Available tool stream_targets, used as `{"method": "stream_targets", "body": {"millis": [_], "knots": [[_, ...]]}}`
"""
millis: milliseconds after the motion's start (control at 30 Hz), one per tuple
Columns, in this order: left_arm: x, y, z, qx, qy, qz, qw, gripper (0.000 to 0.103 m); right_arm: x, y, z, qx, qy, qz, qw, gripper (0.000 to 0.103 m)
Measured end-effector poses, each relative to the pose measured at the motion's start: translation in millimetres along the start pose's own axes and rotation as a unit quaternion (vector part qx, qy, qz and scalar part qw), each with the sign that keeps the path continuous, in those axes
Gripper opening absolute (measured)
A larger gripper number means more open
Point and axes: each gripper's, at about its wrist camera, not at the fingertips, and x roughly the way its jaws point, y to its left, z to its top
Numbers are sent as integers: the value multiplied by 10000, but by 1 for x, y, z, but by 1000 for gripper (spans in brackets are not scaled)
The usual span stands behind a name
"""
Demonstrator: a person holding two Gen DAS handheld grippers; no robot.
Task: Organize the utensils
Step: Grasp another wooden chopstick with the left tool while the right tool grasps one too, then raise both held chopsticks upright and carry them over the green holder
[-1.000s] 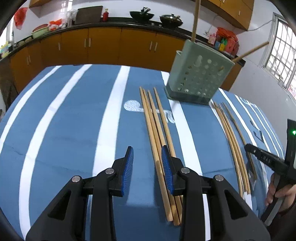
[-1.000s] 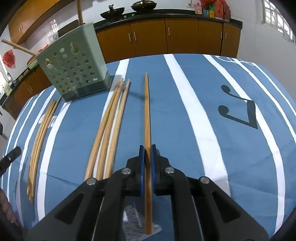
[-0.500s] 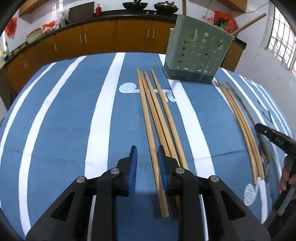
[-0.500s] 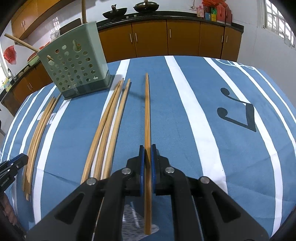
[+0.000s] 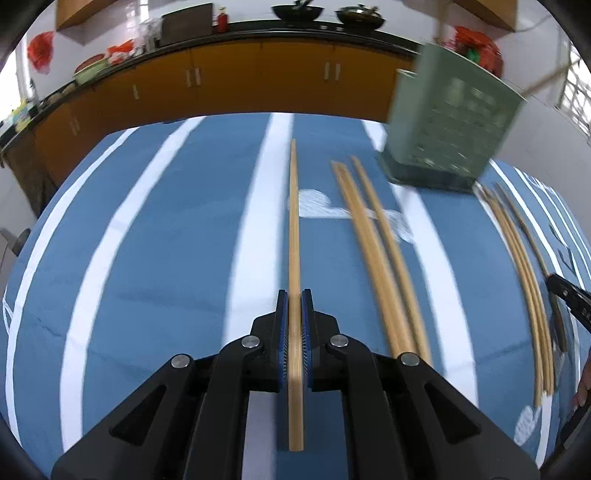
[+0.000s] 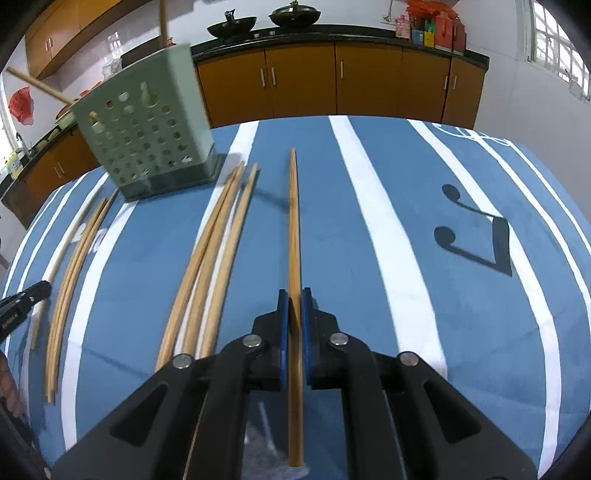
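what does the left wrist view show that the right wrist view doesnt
Only the left wrist view: the left gripper shut on a chopstick, and a red bag by the counter's left end.

Only the right wrist view: the right gripper shut on another chopstick, and the black music note on the cloth.

Both: the green holder, loose chopsticks on the blue striped cloth, and two black woks.

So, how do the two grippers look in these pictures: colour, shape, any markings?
Both look alike. The left gripper and the right gripper have black angular plastic bodies with triangular cut-outs, round silver bolt heads at the joints, and two flat fingers lined with ribbed blue pads. No cables or sleeves are visible. The left gripper's finger at the right view's edge bears small, unreadable white lettering.
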Motion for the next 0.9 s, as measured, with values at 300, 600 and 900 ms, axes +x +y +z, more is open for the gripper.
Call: {"method": "stream_targets", "body": {"millis": [300,600,900], "knots": [[2,14,2,-125,-153,-284,9994,8,4,-9,7,118,-62,15,9999,8],[-2,13,-3,-70,-128,-241,9996,8,-3,-8,0,53,34,31,10000,9],[-6,12,-8,68,-96,-139,9998,8,-9,-8,-3,-23,-8,-5,10000,8]]}}
